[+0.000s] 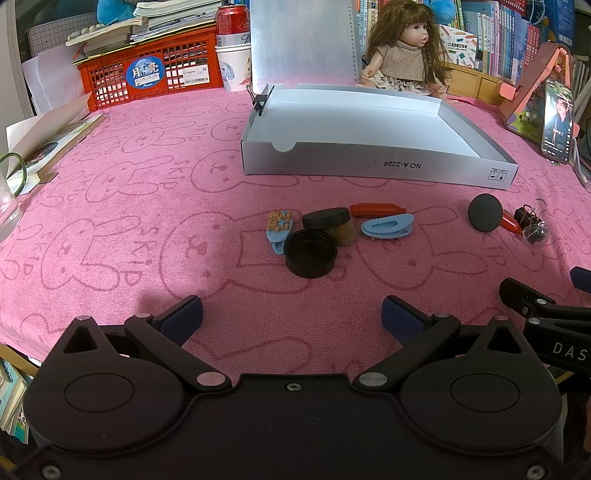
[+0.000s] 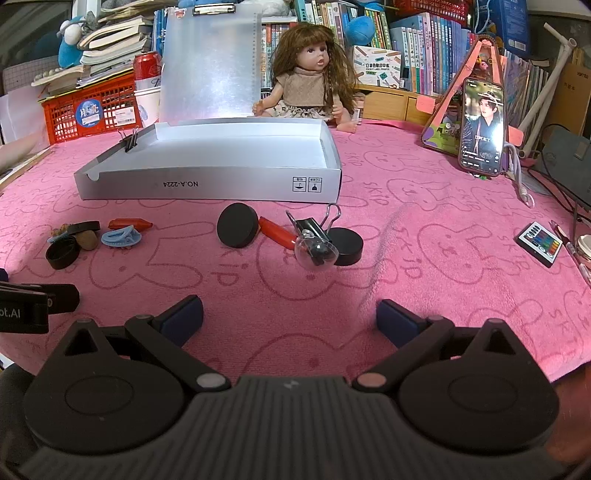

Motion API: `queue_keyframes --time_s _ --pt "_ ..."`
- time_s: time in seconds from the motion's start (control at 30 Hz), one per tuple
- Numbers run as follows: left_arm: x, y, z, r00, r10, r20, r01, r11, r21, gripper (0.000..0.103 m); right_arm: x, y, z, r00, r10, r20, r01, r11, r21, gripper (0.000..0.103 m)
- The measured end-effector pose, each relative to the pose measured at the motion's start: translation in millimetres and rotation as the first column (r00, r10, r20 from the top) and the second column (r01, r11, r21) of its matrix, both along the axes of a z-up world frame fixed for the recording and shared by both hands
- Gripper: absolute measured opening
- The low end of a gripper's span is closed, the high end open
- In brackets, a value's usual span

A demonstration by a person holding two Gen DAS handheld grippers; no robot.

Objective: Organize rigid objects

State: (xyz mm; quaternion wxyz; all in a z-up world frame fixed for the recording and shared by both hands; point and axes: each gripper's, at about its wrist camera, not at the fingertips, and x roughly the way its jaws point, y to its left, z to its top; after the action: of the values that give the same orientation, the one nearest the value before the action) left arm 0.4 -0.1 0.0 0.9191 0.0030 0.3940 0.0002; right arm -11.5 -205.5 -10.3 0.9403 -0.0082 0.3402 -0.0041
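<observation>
On the pink towel lie small rigid items. In the left wrist view a black round tub (image 1: 311,252), a black lid (image 1: 326,218), two blue hair clips (image 1: 387,228) and a red clip (image 1: 372,209) form one cluster. In the right wrist view a black disc (image 2: 237,224), a red clip (image 2: 277,230), a binder clip (image 2: 312,225), a clear ball (image 2: 316,252) and a black puck (image 2: 345,246) form another. The empty grey box (image 1: 373,162) (image 2: 207,184) sits behind them. My left gripper (image 1: 291,314) and right gripper (image 2: 290,314) hover open in front of the clusters, holding nothing.
A doll (image 2: 306,81), a clipboard (image 2: 210,62), a red crate (image 1: 147,70) with books and a can (image 1: 232,22) line the back. A phone (image 2: 482,129) on a stand and a remote (image 2: 539,243) sit at right. An open book (image 1: 48,147) lies at left.
</observation>
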Motion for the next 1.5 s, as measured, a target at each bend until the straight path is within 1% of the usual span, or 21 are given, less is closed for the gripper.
queue_keyframes --time_s 1.5 --pt "-1.2 1.6 -2.2 1.0 -0.005 0.001 0.005 1.0 0.003 0.103 0.0 0.2 -0.2 1.0 -0.003 0.001 0.003 1.0 0.006 0.103"
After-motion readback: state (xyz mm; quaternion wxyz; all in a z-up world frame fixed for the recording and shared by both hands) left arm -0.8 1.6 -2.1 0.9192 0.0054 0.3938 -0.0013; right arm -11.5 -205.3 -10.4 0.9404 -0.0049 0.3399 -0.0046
